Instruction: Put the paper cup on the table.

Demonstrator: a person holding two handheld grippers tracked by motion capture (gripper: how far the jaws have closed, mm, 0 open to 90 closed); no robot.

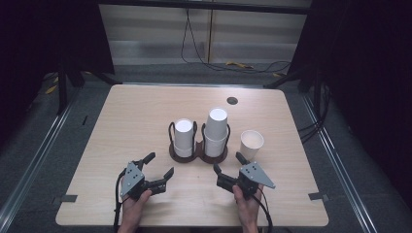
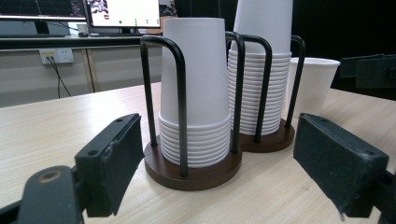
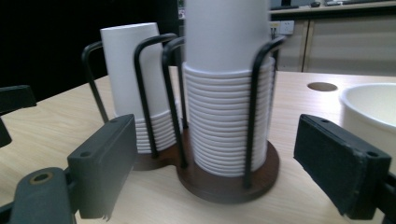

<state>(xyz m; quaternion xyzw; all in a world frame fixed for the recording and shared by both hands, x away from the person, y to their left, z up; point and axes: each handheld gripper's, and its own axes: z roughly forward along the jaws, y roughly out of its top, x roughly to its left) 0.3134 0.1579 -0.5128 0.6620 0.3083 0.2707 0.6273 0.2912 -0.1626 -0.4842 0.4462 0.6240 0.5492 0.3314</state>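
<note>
A dark wooden two-well cup holder with black wire hoops stands mid-table. Its left well holds a short stack of upside-down white paper cups; its right well holds a taller stack. A single upright paper cup stands just right of the holder. My left gripper is open, in front of the short stack, apart from it. My right gripper is open, in front of the tall stack, holding nothing.
The light wood table has a round cable hole behind the holder. Table edges lie close behind both hands. Cables trail on the floor beyond the far edge. Dark curtains flank both sides.
</note>
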